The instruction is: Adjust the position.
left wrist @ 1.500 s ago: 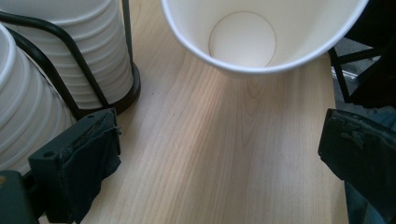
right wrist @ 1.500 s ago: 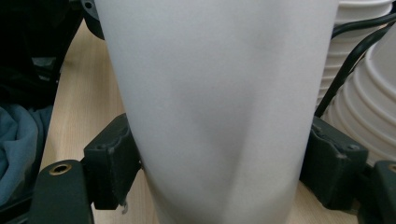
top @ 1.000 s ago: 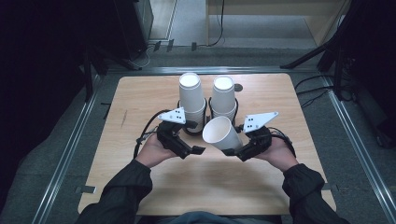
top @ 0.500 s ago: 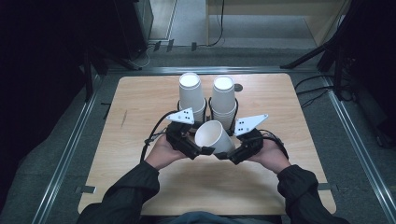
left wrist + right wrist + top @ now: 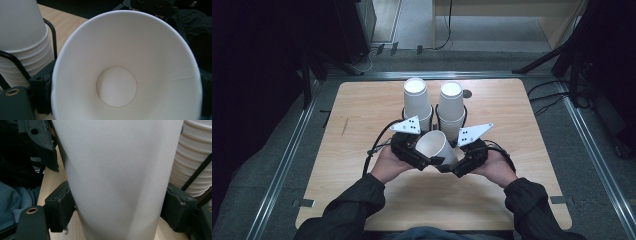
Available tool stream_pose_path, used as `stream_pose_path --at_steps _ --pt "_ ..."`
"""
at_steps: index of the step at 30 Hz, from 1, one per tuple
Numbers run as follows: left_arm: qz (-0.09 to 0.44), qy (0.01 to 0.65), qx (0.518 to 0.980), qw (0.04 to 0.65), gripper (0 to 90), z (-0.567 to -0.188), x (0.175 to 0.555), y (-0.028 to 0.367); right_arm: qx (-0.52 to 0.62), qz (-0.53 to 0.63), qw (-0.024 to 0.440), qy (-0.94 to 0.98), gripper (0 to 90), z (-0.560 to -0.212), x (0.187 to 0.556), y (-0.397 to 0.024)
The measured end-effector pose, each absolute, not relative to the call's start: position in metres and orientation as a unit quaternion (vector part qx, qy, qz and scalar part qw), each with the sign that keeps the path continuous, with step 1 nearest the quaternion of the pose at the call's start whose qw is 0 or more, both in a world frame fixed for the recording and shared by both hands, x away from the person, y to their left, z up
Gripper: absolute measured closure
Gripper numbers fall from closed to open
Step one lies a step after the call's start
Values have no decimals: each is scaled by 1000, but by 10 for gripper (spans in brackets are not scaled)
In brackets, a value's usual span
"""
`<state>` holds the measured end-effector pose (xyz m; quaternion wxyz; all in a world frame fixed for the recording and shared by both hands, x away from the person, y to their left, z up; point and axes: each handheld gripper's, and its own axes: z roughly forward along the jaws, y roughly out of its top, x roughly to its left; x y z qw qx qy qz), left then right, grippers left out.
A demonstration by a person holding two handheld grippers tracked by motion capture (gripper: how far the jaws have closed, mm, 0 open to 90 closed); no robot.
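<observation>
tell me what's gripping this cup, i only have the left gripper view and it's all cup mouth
Observer: The right gripper has it. In the right gripper view its two jaws stand on either side of the cup, pads against the wall.
Operator: which way is it lying
Observer: The high view has it tipped over between both hands, mouth toward the left hand and base toward the right hand.
Operator: i see one stack beside it, any more
Observer: Two stacks of upturned cups stand side by side behind it, the left stack and the right stack.
</observation>
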<state>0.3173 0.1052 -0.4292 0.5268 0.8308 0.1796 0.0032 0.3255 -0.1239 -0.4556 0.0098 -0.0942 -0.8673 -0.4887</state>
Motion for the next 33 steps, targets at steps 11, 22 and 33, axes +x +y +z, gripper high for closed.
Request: stream_pose_path --at_steps 11,22,33 --pt "-4 185 837 515 128 -428 320 106 -106 -480 17 -870 194 -457 327 -125" --pt "-10 197 846 495 128 -423 326 121 -120 -457 14 -881 141 -456 327 -132" --pt "21 204 873 443 127 -423 329 131 -149 -454 -12 -878 154 -449 324 -156"
